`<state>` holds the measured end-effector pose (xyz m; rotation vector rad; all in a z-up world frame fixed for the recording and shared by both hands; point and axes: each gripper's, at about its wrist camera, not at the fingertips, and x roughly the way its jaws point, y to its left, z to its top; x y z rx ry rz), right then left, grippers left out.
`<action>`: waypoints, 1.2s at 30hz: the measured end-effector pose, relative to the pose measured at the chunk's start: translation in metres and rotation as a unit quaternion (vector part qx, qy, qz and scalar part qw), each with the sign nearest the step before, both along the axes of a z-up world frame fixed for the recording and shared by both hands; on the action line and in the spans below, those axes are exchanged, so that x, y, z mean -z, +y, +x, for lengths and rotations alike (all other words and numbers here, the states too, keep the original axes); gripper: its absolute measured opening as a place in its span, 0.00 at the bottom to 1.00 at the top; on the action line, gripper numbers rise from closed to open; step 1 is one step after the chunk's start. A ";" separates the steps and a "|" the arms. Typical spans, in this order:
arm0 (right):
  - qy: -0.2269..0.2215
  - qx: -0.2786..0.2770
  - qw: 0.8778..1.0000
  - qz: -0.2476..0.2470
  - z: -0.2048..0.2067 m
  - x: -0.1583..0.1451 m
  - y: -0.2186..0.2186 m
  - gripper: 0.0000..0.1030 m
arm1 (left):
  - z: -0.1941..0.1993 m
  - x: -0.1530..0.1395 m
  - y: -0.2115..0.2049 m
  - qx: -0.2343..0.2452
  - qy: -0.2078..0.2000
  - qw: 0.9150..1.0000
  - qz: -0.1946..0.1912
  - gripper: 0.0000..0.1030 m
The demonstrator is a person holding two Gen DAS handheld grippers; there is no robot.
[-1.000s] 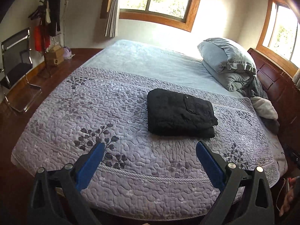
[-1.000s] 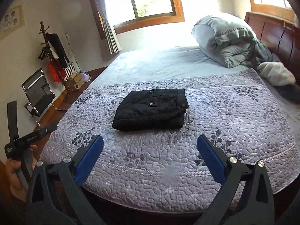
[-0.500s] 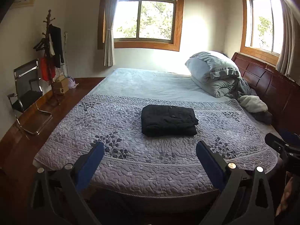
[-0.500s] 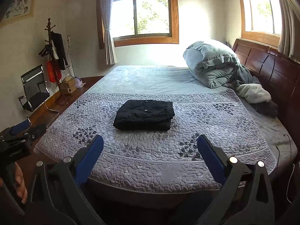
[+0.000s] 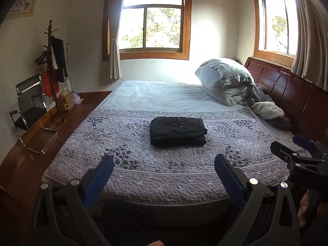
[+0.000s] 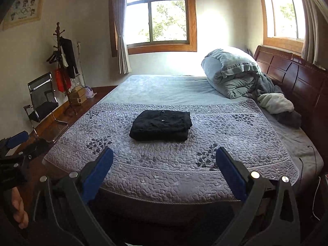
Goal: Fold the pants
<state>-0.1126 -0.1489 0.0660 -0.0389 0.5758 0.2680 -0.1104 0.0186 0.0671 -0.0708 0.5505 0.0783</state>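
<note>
Left wrist view: pants (image 5: pixel 178 131) lying as a compact black bundle, apparently fully folded, on the purple quilt (image 5: pixel 143 164) in the middle of the bed (image 5: pixel 160 94). Left claw (image 5: pixel 164 171) spread wide, gripping nothing, hanging off the near edge of the bed, well apart from the bundle. Right wrist view: same bundle (image 6: pixel 162 125) ahead and slightly left of centre, right claw (image 6: pixel 164 164) likewise released and empty, back beyond the bed's foot. Judging by this, folding looks finished, both tools clear of the cloth. Next move probably nothing beyond staying clear; at most a light press to flatten the top layer. Pillow (image 5: pixel 223 75) and blankets heaped by the headboard (image 5: pixel 287 86), far from the work.
</note>
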 end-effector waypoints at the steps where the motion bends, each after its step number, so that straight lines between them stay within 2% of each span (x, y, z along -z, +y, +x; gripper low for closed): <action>1: -0.001 -0.002 1.000 0.002 -0.001 -0.001 -0.001 0.97 | -0.002 -0.003 -0.001 0.002 -0.005 1.000 -0.004 0.96; 10: -0.013 -0.013 1.000 0.007 -0.001 -0.008 0.002 0.97 | 0.003 -0.013 -0.010 0.006 -0.006 1.000 -0.011 0.96; 18: -0.005 -0.027 1.000 0.005 0.013 -0.001 0.007 0.97 | 0.025 -0.003 -0.004 -0.026 0.016 1.000 -0.008 0.96; 27: 0.011 -0.025 1.000 -0.001 0.029 0.008 0.014 0.97 | 0.040 0.007 0.002 -0.031 0.032 0.999 -0.010 0.96; 36: 0.017 -0.014 1.000 -0.005 0.041 0.013 0.017 0.97 | 0.054 0.010 0.004 -0.022 0.031 0.999 -0.025 0.96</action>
